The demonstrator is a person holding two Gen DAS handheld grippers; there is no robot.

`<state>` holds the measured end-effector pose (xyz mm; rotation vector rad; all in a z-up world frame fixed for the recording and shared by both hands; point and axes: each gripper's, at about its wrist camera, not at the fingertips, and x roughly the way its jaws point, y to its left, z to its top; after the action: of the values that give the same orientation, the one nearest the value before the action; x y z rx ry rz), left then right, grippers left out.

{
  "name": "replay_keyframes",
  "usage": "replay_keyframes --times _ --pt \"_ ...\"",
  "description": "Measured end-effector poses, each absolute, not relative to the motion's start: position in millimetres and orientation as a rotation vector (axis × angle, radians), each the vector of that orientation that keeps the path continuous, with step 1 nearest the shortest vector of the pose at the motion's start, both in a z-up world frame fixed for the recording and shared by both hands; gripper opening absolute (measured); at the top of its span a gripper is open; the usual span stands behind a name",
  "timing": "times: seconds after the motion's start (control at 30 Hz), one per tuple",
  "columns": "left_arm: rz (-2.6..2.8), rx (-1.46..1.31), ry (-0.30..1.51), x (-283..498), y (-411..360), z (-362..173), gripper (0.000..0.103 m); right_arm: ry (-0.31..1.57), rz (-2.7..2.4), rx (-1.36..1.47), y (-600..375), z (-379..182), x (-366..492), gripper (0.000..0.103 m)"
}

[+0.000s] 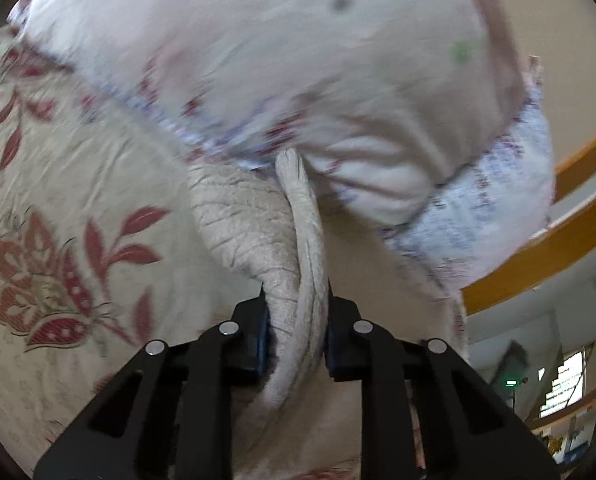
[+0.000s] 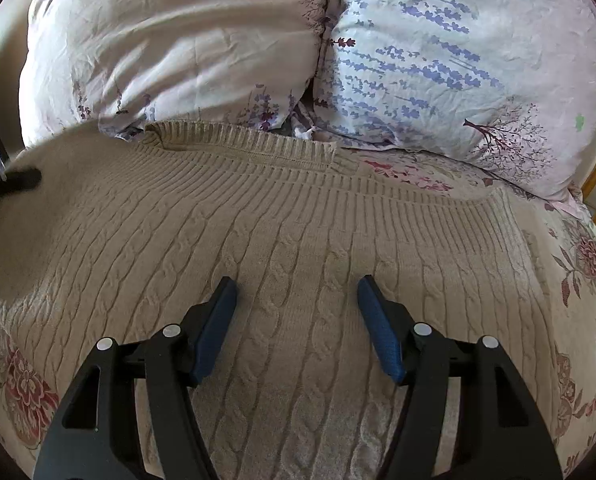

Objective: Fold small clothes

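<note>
While the beige cable-knit sweater (image 2: 282, 248) lies spread flat across the floral bedspread (image 2: 578, 280), its cables run away from the right wrist camera toward the ribbed band (image 2: 250, 148) at its far edge, which points at the two pillows (image 2: 458, 60) and lies just short of them; the garment's long axis cannot be told, since its near part runs out of frame. The right gripper (image 2: 296, 320) hovers over the middle of the knit with its blue-padded fingers (image 2: 214, 328) spread wide and nothing between them. That view catches only a dark sliver of the other tool at the far left edge. The left wrist view, blurred, shows what the right one does not: the left gripper (image 1: 296, 328) has its fingers drawn in narrow on a bunched fold of the sweater (image 1: 254, 216), which rises from the jaws toward a pillow (image 1: 298, 60), and beyond the bed a wooden frame (image 1: 558, 240) shows at the right.
</note>
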<state>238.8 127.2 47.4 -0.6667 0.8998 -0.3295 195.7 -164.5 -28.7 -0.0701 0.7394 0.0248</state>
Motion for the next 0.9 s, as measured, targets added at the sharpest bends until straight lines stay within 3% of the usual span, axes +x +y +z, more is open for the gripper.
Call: replay_keyframes --times 0.4,0.7,0.9 --pt "-0.553 -0.691 0.814 237.0 52.5 92.8 0.018 0.748 0.076 -0.055 -173.7 -23.3 194.6 0.066" --pt "-0.718 -0.697 0.842 242.1 -38.2 101.3 0.018 0.65 0.077 0.274 -285.2 3.1 153.7 0.072" --pt "-0.788 -0.674 0.952 245.3 -118.1 67.3 0.018 0.621 0.059 0.516 -355.6 -4.1 136.4 0.072"
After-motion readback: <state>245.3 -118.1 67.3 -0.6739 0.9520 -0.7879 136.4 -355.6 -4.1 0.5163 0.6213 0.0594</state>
